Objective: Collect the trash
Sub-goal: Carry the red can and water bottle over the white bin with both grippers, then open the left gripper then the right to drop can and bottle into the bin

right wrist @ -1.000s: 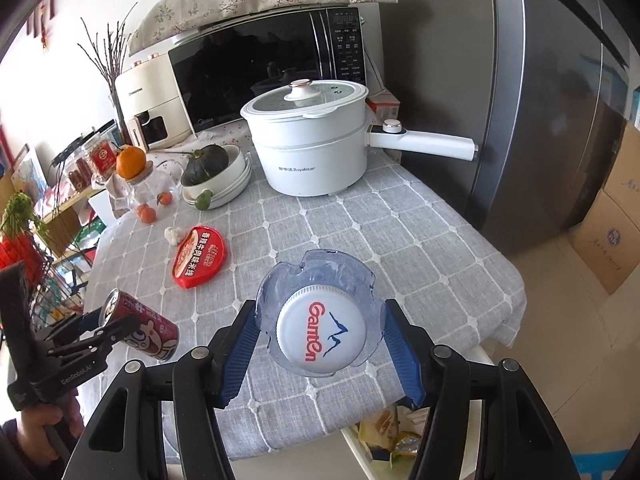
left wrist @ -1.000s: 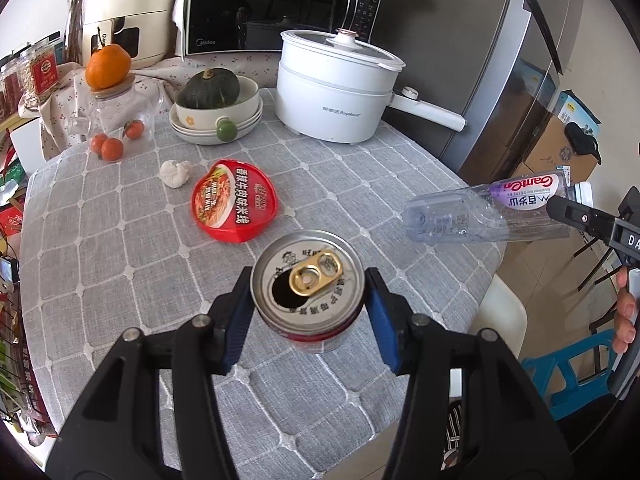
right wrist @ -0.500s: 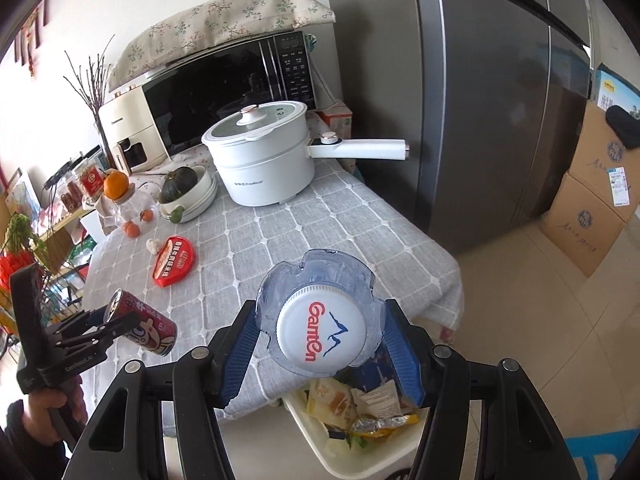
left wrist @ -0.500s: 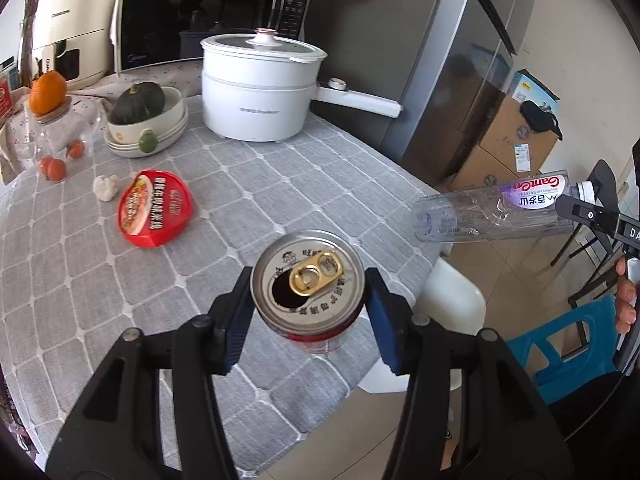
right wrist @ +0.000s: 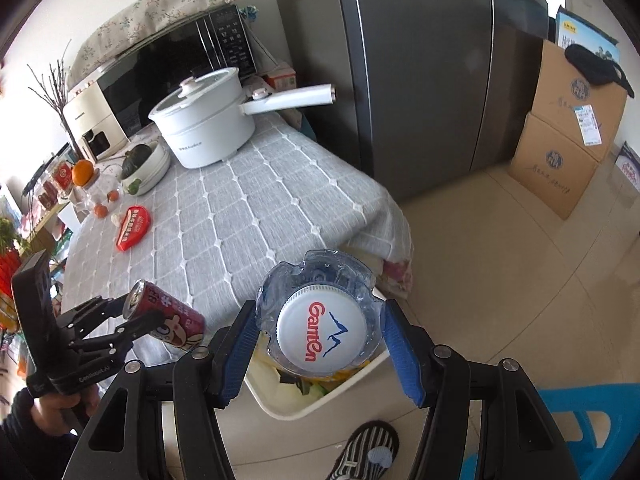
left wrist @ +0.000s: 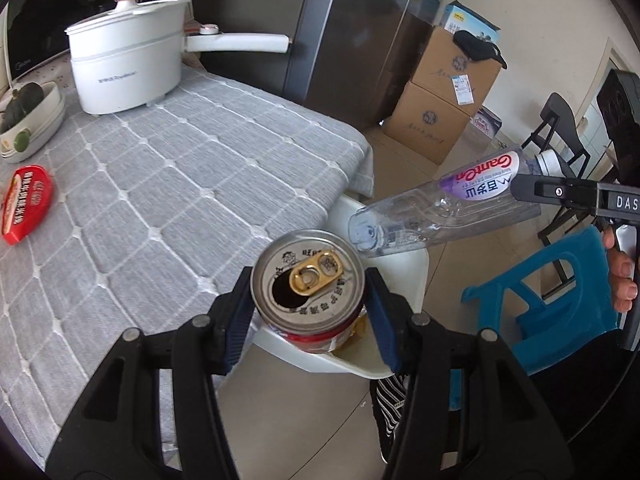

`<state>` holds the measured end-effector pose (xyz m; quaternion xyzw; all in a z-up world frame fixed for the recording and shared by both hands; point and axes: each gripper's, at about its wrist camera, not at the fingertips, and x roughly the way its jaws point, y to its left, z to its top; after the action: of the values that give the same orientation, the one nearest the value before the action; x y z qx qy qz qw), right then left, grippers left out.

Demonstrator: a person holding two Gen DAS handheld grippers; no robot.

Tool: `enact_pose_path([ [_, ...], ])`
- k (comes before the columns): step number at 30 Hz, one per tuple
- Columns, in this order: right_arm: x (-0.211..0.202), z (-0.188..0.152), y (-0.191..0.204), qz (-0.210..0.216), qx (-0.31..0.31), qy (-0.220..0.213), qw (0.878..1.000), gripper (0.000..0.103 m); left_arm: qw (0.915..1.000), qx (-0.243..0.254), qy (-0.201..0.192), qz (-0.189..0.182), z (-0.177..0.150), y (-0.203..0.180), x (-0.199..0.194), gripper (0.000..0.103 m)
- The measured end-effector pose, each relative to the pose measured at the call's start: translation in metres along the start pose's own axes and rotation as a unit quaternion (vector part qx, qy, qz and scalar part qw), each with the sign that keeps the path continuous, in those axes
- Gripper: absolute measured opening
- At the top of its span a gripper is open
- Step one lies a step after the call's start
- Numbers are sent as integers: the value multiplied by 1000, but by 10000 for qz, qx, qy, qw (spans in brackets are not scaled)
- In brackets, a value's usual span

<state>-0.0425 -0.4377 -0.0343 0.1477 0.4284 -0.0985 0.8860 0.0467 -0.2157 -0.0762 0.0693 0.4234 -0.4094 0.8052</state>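
Note:
My left gripper [left wrist: 310, 312] is shut on an opened red drink can [left wrist: 308, 286], gold pull tab facing the camera; the right wrist view shows the same can [right wrist: 168, 318] at lower left. My right gripper [right wrist: 320, 336] is shut on an empty clear water bottle [right wrist: 320, 330] by its white-capped end; in the left wrist view the bottle [left wrist: 436, 212] lies slanted at right. Both hang beyond the table edge over a white trash bin [right wrist: 320, 396] on the floor, with scraps inside. The bin's rim [left wrist: 404, 264] shows behind the can.
A grey checked tablecloth [left wrist: 160, 184] carries a red round lid [left wrist: 26, 204], a white pot [left wrist: 124, 64] and bowls. A blue plastic stool [left wrist: 552, 292] stands right of the bin. Cardboard boxes [right wrist: 568, 128] and a fridge [right wrist: 420, 60] stand behind. A striped slipper [right wrist: 368, 450] rests on the floor.
Both grippers have swung right, off the table top and out past its edge, carrying the can and the bottle. The trash bin has come into view beneath them.

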Motion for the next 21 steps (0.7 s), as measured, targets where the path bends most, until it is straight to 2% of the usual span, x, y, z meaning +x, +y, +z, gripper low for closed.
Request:
enact_pose_path([
  [6,31,-5,-5,-131,-50,445,9989,63,9991,347,235,-5,-5,-22,32,55],
  [15,55,-8,-20,-271,5,806,9964,63,9979,453,466,51,-9,-19,59,56],
  [17,59,-9,-24,-292,18,873,9957,63,9975,458,523,110,-8,-17,59,65],
  [18,61,-9,-25,-289,19,923,9953,63,9974,464,507,195,-8,-17,57,77],
  [19,62,-9,-26,-287,48,967,9949,64,9976,469,444,239,-7,-17,53,83],
  [21,63,-9,-31,-265,156,1015,9944,64,9979,458,391,243,-6,-14,45,83],
])
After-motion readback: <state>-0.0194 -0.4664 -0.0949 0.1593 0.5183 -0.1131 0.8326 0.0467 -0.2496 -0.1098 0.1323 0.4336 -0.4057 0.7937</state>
